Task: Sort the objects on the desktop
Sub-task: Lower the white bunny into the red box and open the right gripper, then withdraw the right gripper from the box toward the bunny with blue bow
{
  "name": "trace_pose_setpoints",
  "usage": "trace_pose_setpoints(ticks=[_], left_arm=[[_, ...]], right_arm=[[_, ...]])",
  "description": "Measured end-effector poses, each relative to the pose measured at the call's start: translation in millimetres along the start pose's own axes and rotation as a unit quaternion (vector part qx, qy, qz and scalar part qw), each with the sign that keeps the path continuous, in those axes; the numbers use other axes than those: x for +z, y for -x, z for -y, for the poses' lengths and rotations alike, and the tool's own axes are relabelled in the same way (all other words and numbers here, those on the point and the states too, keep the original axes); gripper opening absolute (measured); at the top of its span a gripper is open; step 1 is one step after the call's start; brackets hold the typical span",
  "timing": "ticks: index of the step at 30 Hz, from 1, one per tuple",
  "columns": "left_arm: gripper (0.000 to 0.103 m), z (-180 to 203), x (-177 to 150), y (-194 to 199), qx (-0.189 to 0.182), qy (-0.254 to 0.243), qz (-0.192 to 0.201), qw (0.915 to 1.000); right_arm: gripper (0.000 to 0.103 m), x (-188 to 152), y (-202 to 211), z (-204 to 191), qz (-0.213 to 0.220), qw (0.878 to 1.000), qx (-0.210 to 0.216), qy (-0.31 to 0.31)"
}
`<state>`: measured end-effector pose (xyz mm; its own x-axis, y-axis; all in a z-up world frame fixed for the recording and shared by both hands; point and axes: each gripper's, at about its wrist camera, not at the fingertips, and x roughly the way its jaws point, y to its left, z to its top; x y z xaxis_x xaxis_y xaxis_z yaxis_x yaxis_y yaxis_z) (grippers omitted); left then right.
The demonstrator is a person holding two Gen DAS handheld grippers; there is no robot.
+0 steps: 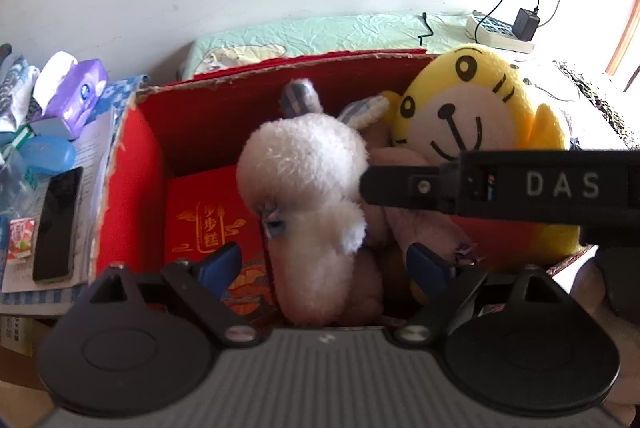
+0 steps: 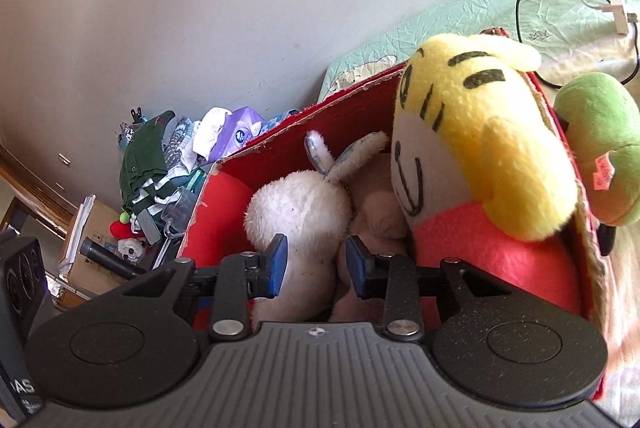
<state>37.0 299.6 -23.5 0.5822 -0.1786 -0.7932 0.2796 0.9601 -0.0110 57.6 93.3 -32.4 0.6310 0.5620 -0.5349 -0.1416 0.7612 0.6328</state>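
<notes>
A red cardboard box holds a white plush bunny, a yellow tiger plush and a red printed packet. My left gripper hangs open over the box, its blue fingers apart on either side of the bunny's body without touching it. My right gripper comes in from the right, its tip against the bunny. In the right wrist view, the right gripper is shut on the white bunny, beside the tiger. A pale plush lies under them.
Left of the box lie a purple tissue pack, a blue case and a black phone. A power strip with cables sits on the green mat behind. A green plush leans outside the box's right wall.
</notes>
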Motion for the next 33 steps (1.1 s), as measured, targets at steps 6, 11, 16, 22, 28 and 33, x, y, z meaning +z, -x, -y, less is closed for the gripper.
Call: trace_pose_setpoints(ticks=[6, 11, 16, 22, 28, 33], left_arm=[[0.089, 3.3, -3.8, 7.4, 0.020, 0.001, 0.003, 0.9998], [0.090, 7.6, -5.0, 12.5, 0.029, 0.004, 0.005, 0.9996], [0.091, 15.1, -7.8, 20.3, 0.043, -0.002, 0.012, 0.9990], [0.091, 20.1, -10.9, 31.4, 0.054, -0.002, 0.023, 0.9983], [0.092, 23.8, -12.6, 42.5, 0.066, 0.004, 0.036, 0.9972], [0.092, 29.7, -13.1, 53.8, 0.075, 0.002, 0.050, 0.9960]], right_arm=[[0.035, -2.3, 11.6, 3.3, 0.011, 1.000, 0.003, -0.010], [0.036, -6.2, 20.5, 0.6, 0.022, 1.000, 0.006, -0.006], [0.036, -12.2, 30.2, -2.1, 0.035, 0.999, 0.007, -0.002], [0.036, -21.7, 43.4, -2.9, 0.057, 0.998, 0.014, -0.008], [0.041, -31.5, 57.3, 0.4, 0.074, 0.996, 0.051, -0.028], [0.041, -40.3, 65.8, -3.9, 0.077, 0.995, 0.059, -0.020]])
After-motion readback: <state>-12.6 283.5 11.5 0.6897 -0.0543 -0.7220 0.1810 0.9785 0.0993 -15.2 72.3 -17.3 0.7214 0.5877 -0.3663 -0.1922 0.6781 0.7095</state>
